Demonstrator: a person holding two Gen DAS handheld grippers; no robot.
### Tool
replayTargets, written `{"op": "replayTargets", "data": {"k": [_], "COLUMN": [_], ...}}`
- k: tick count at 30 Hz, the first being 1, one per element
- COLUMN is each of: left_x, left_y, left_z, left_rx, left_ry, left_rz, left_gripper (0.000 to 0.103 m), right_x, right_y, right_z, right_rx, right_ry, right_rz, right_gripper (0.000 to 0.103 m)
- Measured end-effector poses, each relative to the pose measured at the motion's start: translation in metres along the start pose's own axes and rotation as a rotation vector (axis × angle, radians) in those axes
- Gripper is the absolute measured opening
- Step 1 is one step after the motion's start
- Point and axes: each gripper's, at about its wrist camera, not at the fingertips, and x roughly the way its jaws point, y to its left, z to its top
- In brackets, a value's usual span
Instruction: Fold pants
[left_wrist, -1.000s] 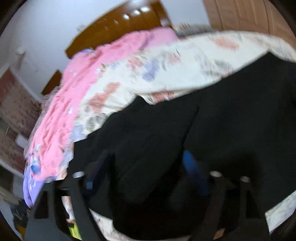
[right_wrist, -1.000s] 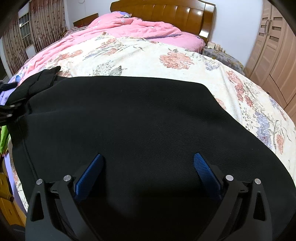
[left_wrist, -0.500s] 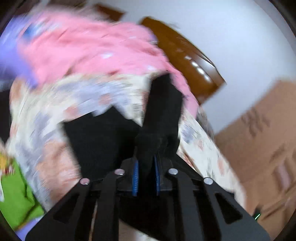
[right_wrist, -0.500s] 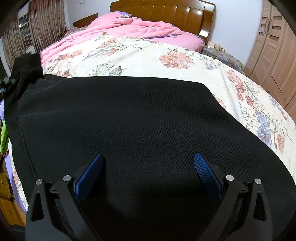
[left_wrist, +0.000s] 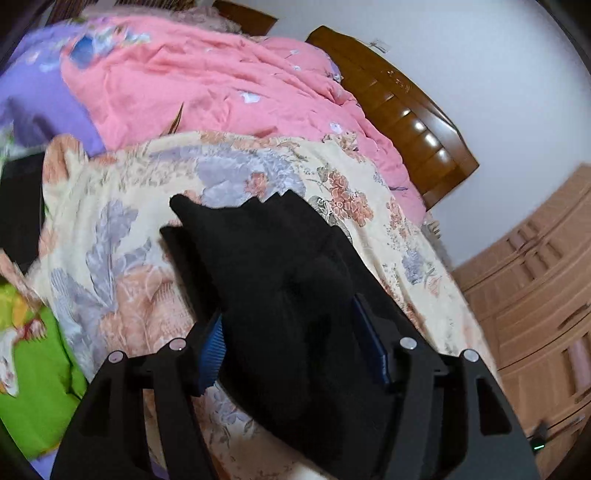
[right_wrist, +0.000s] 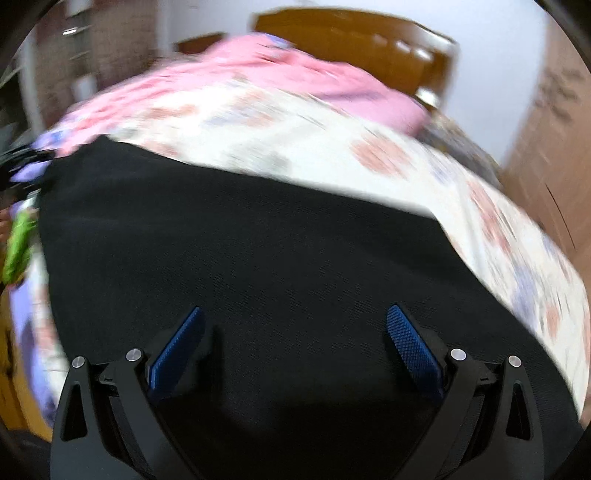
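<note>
The black pants (right_wrist: 258, 258) lie spread flat on a floral bedspread (right_wrist: 332, 155). My right gripper (right_wrist: 295, 332) is open, its blue pads wide apart just above the cloth, holding nothing. In the left wrist view a bunched fold of the black pants (left_wrist: 280, 280) sits between the blue pads of my left gripper (left_wrist: 291, 343). The jaws stand partly apart with the thick cloth filling the gap; the cloth hides the fingertips. The fold rises over the floral bedspread (left_wrist: 122, 243).
A pink quilt (left_wrist: 207, 81) and a wooden headboard (left_wrist: 399, 110) are at the far end of the bed. A wooden wardrobe (left_wrist: 535, 306) stands to the right. Green cloth (left_wrist: 33, 369) and purple cloth (left_wrist: 33, 96) lie at the left edge.
My left gripper's jaws, tightly shut on a thin fold half a second ago, now stand wider around a thicker bunch of cloth. My right gripper has shifted; its view is now blurred.
</note>
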Motion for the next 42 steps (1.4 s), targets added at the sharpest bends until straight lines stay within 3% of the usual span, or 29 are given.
{"op": "replayTargets", "data": {"k": [4,5,7,8,10,13,15,18,23,26,29,31,35,37,39,42], "left_x": [-0.019,-0.028,-0.038,-0.04,-0.028,0.006,0.029,0.05,0.072,0.073,0.08,0.081,0.066,0.071,0.085,0.109], "left_y": [-0.024,-0.036,-0.053,-0.061,-0.085,-0.113,-0.12,-0.118,-0.124,-0.123,-0.119,-0.117,-0.124,-0.129,-0.129,-0.119], "left_z": [-0.005,-0.005,-0.003,-0.001,0.005,0.005,0.006,0.01,0.013,0.015,0.015,0.015,0.018,0.019,0.017,0.009], "left_rx": [0.102,0.158,0.237,0.27,0.377,0.51,0.538,0.518,0.558,0.557,0.554,0.547,0.551,0.569,0.575,0.59], "left_ry": [-0.091,-0.131,-0.172,-0.171,-0.093,0.019,0.061,0.085,0.102,0.099,0.112,0.097,0.031,0.044,0.092,0.179], "left_rz": [0.204,0.239,0.235,0.214,0.126,0.106,0.11,0.109,0.134,0.133,0.143,0.165,0.146,0.159,0.196,0.262], "left_gripper": [0.066,0.068,0.082,0.083,0.084,0.084,0.084,0.083,0.083,0.084,0.084,0.084,0.084,0.084,0.084,0.084], "right_x": [0.01,0.019,0.04,0.053,0.075,0.106,0.117,0.129,0.149,0.15,0.143,0.134,0.117,0.131,0.145,0.152], "right_y": [0.04,0.044,0.049,0.05,0.056,0.069,0.084,0.105,0.112,0.111,0.115,0.117,0.11,0.111,0.11,0.102], "right_z": [0.05,0.064,0.091,0.102,0.118,0.137,0.146,0.155,0.152,0.149,0.146,0.147,0.162,0.162,0.158,0.153], "right_rx": [-0.203,-0.231,-0.27,-0.275,-0.283,-0.29,-0.304,-0.353,-0.394,-0.394,-0.432,-0.453,-0.431,-0.445,-0.421,-0.347], "right_ry": [-0.052,-0.051,-0.046,-0.03,-0.001,0.042,0.055,0.072,0.128,0.119,0.074,0.035,-0.04,-0.006,0.045,0.078], "right_rz": [0.094,0.148,0.276,0.332,0.405,0.489,0.535,0.552,0.562,0.56,0.524,0.491,0.439,0.377,0.407,0.485], "right_gripper": [0.095,0.087,0.077,0.074,0.069,0.054,0.052,0.05,0.032,0.03,0.012,0.01,0.009,0.009,0.01,0.035]}}
